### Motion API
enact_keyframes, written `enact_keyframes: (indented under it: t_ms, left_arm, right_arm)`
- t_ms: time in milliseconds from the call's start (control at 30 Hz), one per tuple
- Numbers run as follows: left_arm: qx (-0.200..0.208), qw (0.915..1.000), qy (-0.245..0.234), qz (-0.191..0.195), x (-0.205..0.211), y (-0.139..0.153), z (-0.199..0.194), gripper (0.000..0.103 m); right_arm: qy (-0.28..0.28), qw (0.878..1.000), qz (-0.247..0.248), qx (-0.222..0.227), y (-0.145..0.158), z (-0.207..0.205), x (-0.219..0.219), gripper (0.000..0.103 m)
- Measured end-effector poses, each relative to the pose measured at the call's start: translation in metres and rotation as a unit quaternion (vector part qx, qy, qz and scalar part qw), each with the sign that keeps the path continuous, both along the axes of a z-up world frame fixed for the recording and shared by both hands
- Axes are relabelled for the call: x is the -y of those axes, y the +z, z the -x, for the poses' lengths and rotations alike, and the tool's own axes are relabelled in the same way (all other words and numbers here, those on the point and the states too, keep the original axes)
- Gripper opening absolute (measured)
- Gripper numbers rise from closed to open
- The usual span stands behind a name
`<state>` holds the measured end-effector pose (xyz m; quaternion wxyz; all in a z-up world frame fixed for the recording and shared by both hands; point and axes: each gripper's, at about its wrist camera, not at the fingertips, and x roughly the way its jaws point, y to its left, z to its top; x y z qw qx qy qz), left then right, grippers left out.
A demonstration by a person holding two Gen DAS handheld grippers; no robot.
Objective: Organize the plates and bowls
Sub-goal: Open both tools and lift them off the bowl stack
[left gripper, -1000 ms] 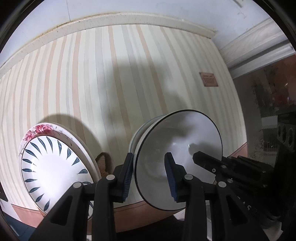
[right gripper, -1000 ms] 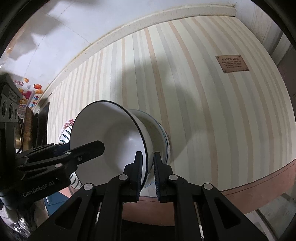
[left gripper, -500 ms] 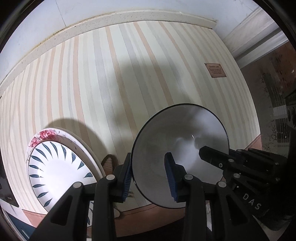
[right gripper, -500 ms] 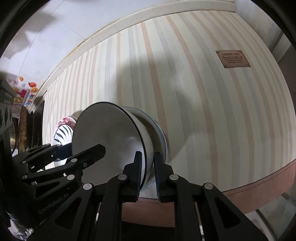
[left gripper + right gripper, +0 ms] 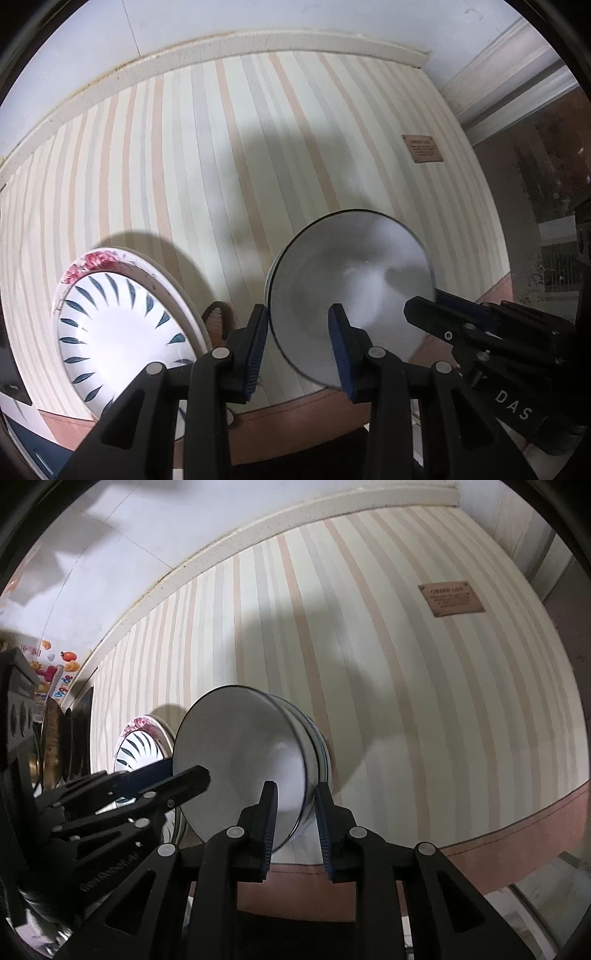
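On the left side of my striped table [image 5: 229, 155] lies my pile of plates [image 5: 122, 332]. The top one is white with dark blue leaves, and a plate with pink flowers peeks out from under it. They have not moved since a second ago.

Next comes my left gripper [image 5: 298, 332]. Its two blue pads are wide apart with nothing squeezed between them. The near edge of the white bowl [image 5: 351, 288] sits in the gap, but I cannot tell if a pad touches it. It was open like this a second ago too.

The big change is the bowl. A second ago I held it up, tipped, above the other bowl. Now it sits down inside the bowl stack [image 5: 317, 746], and from my left camera I can hardly see the bowl under it any more.

Then comes my right gripper [image 5: 295, 819]. A moment ago its pads were pinched tight on the bowl's rim. Now they have opened, and the rim stands loose between them. So I have let go.

I think this means the bowls are nested and this step is done. The plates are in one pile and the bowls in another. Next I should pull both grippers back slowly, so I do not bump the rim and tip the stack.
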<state>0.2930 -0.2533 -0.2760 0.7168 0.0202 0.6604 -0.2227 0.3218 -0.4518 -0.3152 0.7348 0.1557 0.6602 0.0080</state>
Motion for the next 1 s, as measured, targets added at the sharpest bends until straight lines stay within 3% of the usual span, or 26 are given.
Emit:
enact_keyframes:
  t_ms: [67,233,333,400,500,533,867,1000]
  left_arm:
    - [0.017,0.9999,0.000,-0.003,-0.005,0.016,0.007,0.032]
    - [0.048,0.9988,0.003,-0.007,-0.019,0.051,0.028,0.034]
    - [0.049,0.9987,0.014,0.011,-0.031,0.066,0.039,0.044]
    - [0.051,0.9986,0.013,0.011,-0.035,0.073,0.044,0.051]
    - [0.049,0.9985,0.014,0.018,-0.038,0.080,0.048,0.078]
    - [0.048,0.9985,0.015,0.020,-0.039,0.082,0.050,0.081]
    - [0.024,0.9987,0.030,0.035,-0.033,0.064,0.037,0.087]
    - [-0.031,0.9958,0.053,0.067,-0.032,0.032,0.012,0.087]
  right_arm:
    - [0.014,0.999,0.027,0.011,0.016,0.007,-0.005,0.026]
    - [0.043,0.994,0.081,0.059,0.061,0.030,-0.018,0.070]
    - [0.046,0.991,0.095,0.076,0.082,0.042,-0.022,0.084]
    - [0.044,0.991,0.103,0.080,0.094,0.051,-0.021,0.086]
    - [0.042,0.990,0.108,0.086,0.107,0.065,-0.021,0.089]
    - [0.043,0.990,0.107,0.086,0.110,0.067,-0.022,0.090]
    - [0.027,0.993,0.084,0.072,0.096,0.072,-0.013,0.093]
    - [0.008,0.998,0.031,0.062,0.068,0.060,0.001,0.093]
